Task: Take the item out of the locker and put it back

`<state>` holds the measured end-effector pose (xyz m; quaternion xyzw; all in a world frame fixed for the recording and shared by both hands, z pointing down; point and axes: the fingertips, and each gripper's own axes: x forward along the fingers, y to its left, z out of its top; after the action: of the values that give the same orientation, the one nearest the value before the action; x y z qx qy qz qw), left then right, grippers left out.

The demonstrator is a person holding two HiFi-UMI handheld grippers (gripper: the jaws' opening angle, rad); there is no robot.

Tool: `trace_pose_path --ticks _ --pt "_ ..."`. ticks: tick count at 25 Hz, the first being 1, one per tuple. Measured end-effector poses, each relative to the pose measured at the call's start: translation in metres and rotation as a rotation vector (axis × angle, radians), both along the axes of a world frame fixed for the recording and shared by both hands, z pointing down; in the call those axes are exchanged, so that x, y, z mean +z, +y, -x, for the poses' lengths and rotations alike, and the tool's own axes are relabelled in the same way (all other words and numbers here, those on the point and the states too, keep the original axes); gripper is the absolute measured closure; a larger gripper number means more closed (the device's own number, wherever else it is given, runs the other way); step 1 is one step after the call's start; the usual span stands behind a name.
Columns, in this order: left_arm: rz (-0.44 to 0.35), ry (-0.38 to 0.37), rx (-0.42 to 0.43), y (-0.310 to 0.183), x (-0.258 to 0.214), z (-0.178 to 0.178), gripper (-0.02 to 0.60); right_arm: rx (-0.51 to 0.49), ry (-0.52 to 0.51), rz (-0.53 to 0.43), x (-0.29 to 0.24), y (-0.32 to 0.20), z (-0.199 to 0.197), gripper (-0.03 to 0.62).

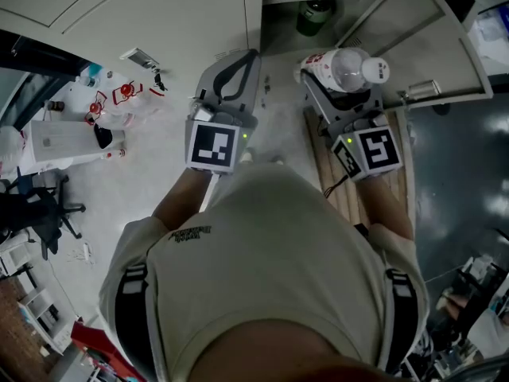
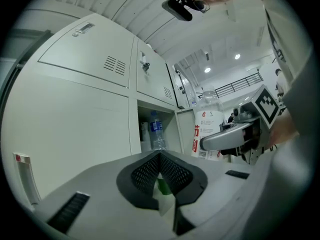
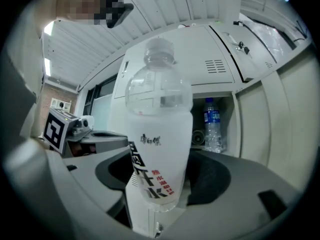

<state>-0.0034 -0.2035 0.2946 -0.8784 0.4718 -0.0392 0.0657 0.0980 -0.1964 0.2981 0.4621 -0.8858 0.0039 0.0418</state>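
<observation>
**Item 1: bottle** (image 3: pixel 157 134). The task's thing. Clear plastic with a rounded shoulder and a white screw cap; a frosted white sleeve with black and red characters covers the lower body. It stands upright in the air outside the locker (image 2: pixel 95 79), just in front of its open compartment. Upright carriage likely suits a tall, smooth cylinder that has to pass through a narrow doorway.

**Item 2: right tongs** (image 1: pixel 340 86). Clenched on the bottle's lower body, one dark pad on each side of the sleeve. The low grip leaves the neck and cap free. The wide jaw spread matches the bottle's girth.

**Item 3: left tongs** (image 2: pixel 160 159). Clenched on nothing, the meshed black pads meeting at the tips. Parked level beside the right tongs, probably to keep out of the way.

**Item 4: locker, as above.** Pale painted sheet metal with louvred vents and small latches. The door (image 1: pixel 433 46) is swung wide, giving clear access.

**Item 5: small water bottle** (image 3: pixel 213 124). Clear, blue label, standing inside the compartment.

**Item 6: dark green container** (image 1: pixel 314 16). Also inside; kind unclear.

**Status:** judged mid-transfer; from this moment alone it cannot be said whether the bottle is coming out or going back in
</observation>
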Motion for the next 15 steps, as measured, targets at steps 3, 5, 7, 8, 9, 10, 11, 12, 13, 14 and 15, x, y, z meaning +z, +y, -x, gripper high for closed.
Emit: trace_pose_path --ticks 3,5,7,8,9,10,11,12,13,14,15 --pt "-0.01 0.009 0.001 -0.008 -0.002 -0.001 0.568 0.017 0.028 -0.023 -0.003 -0.016 -0.001 0.286" --pt "-0.014 0.007 -0.005 -0.015 -0.003 -0.001 0.568 0.012 0.03 -0.031 -0.005 -0.027 0.002 0.286" --pt "-0.016 0.008 -0.003 -0.023 -0.002 -0.003 0.568 0.004 0.035 -0.032 -0.004 -0.039 0.007 0.286" --pt "-0.018 0.008 0.0 -0.026 -0.001 -0.004 0.568 0.002 0.04 -0.027 -0.002 -0.045 0.009 0.286" --pt "-0.02 0.007 0.002 -0.029 0.0 -0.005 0.568 0.003 0.051 -0.018 0.001 -0.052 0.012 0.287" --pt "-0.02 0.005 0.003 -0.032 0.001 -0.005 0.568 0.003 0.064 -0.01 0.004 -0.059 0.015 0.287" --pt "-0.02 0.001 0.002 -0.035 0.003 -0.006 0.568 0.003 0.076 -0.001 0.007 -0.065 0.018 0.287" --pt "-0.019 -0.001 0.0 -0.038 0.005 -0.006 0.568 0.003 0.083 0.008 0.01 -0.071 0.02 0.287" --pt "-0.017 -0.003 -0.001 -0.04 0.006 -0.006 0.568 0.003 0.087 0.017 0.013 -0.077 0.023 0.287" --pt "-0.015 -0.004 -0.003 -0.043 0.008 -0.007 0.568 0.003 0.09 0.027 0.016 -0.083 0.024 0.287" --pt "-0.015 -0.006 -0.005 -0.045 0.01 -0.008 0.568 0.002 0.091 0.039 0.02 -0.088 0.026 0.287"
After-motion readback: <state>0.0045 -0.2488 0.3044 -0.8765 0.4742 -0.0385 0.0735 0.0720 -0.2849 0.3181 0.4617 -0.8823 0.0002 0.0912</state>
